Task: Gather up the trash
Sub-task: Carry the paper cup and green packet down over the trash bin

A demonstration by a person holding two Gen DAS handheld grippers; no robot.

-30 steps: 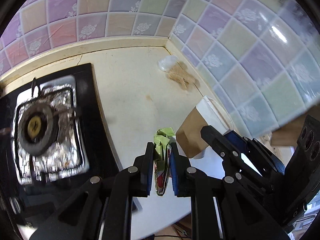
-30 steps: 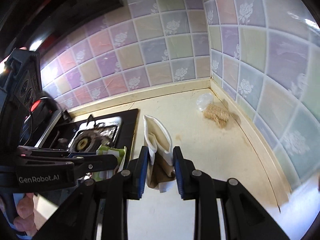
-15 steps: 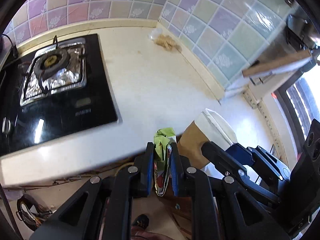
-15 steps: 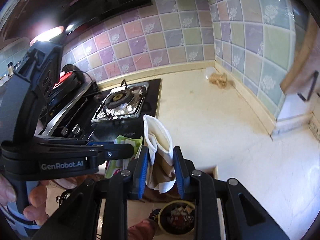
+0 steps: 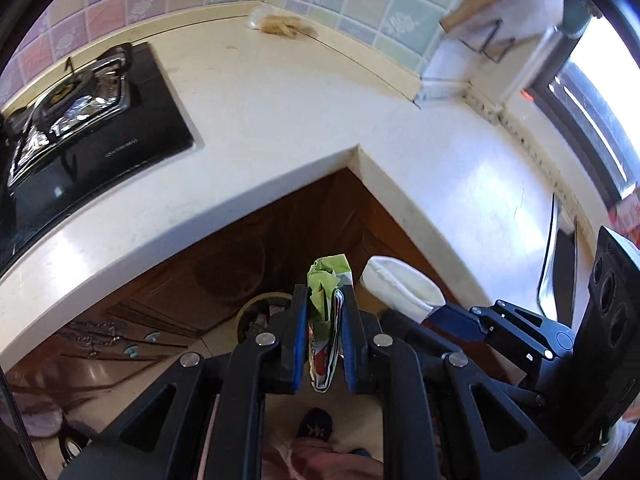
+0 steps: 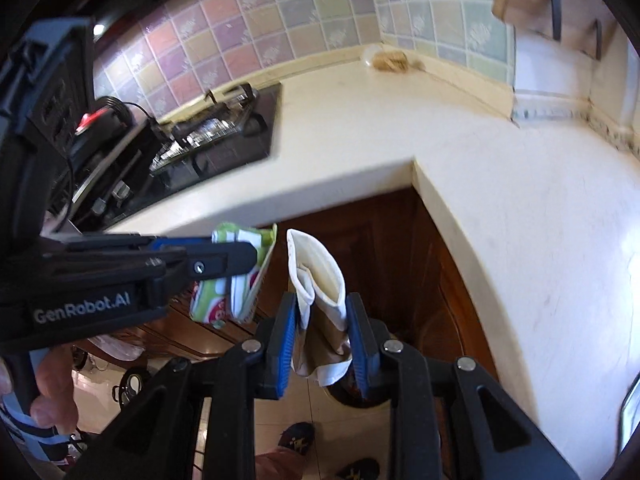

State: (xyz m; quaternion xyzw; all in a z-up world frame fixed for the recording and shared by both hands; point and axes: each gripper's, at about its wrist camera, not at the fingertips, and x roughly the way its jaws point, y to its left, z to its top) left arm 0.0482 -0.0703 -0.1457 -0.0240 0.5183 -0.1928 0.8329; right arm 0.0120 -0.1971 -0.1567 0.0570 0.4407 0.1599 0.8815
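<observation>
Both claws loaded, off the counter's (image 5: 256, 128) inner corner.
Left gripper (image 5: 323, 344) pinches a green wrapper (image 5: 326, 280); right gripper (image 6: 323, 344) clamps a paper cup (image 6: 320, 280). Left gripper's side reads "GenRobot.AI".

Both grippers have left the cream L-shaped countertop (image 5: 280, 128) and now hang past its inner corner, over the brown wooden cabinet fronts (image 6: 376, 232) and tiled floor. A round bin (image 5: 256, 312) has come into view beneath them — the black gas hob (image 5: 100, 136) has receded.
</observation>
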